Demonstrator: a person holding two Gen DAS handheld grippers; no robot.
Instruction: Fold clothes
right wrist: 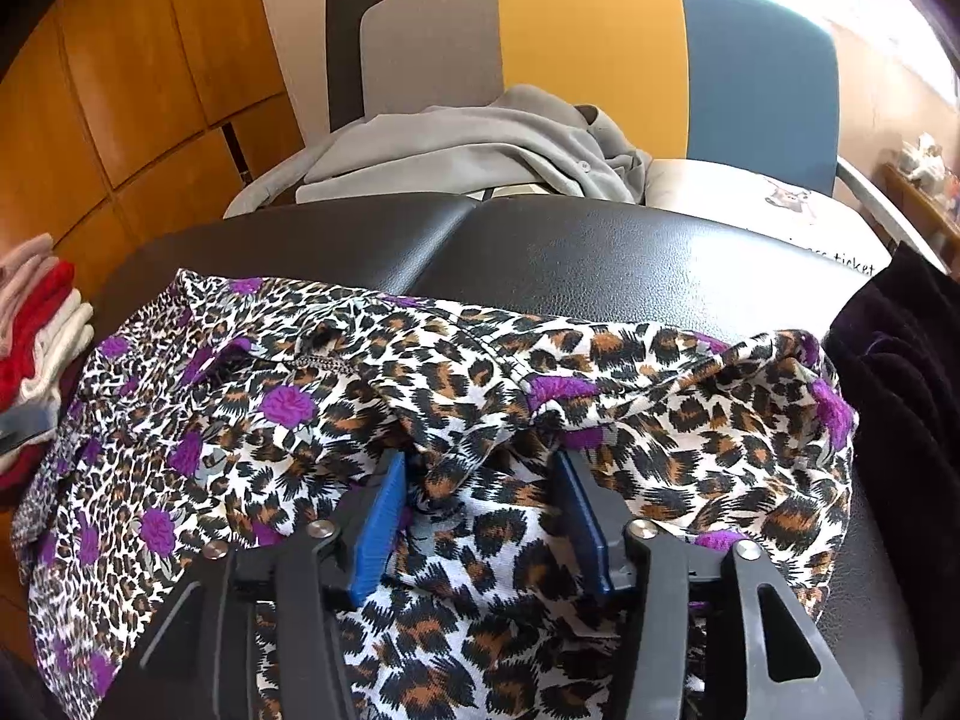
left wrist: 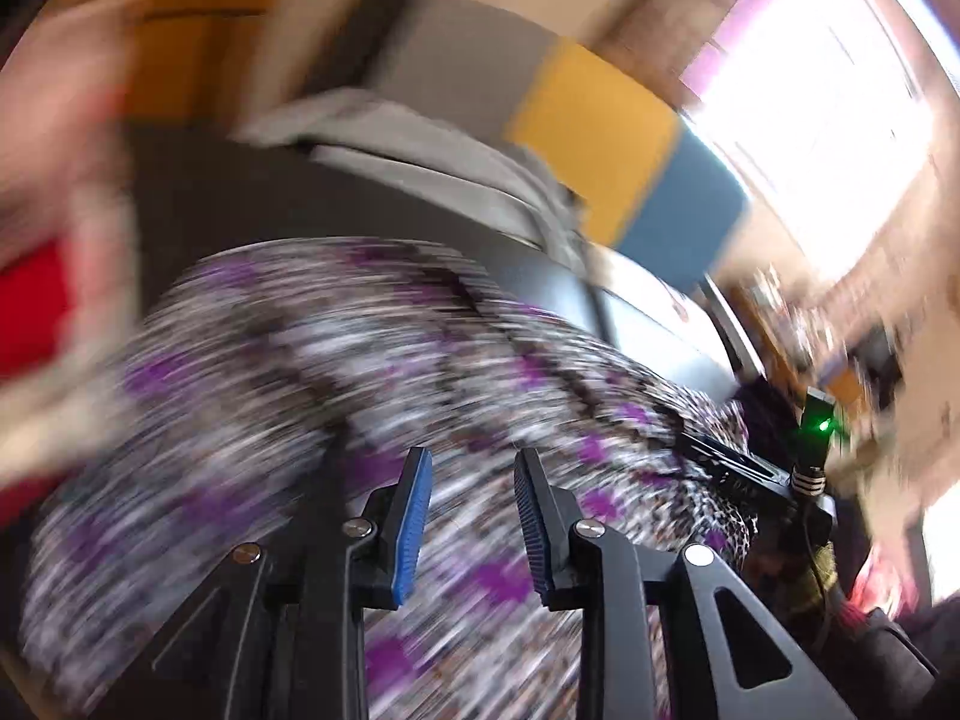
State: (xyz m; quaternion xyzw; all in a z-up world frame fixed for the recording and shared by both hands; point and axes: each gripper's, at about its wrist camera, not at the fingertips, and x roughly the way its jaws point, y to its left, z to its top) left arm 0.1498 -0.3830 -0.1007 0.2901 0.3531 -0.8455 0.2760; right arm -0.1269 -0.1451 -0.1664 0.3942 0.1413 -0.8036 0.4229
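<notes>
Right under both tools (left wrist: 471,519) (right wrist: 480,516), leopard-print garment (right wrist: 336,396)

Left gripper (left wrist: 471,516), jaws apart, above blurred leopard-print garment (left wrist: 288,360) (purple blotches) on black table (left wrist: 240,192).

Bare black tabletop (right wrist: 600,252) beyond leopard-print garment (right wrist: 420,372); folded stack (right wrist: 42,324) left, dark cloth (right wrist: 900,372) right.

Leopard-print garment with purple flowers (right wrist: 336,420): on black leather table (right wrist: 600,252), near edge.
Grey sweater (right wrist: 456,150): behind table, on tricolour chair (right wrist: 594,48).
Stack of red and white folded clothes (right wrist: 42,324): left edge.
Dark velvet cloth (right wrist: 900,372): right edge.
</notes>
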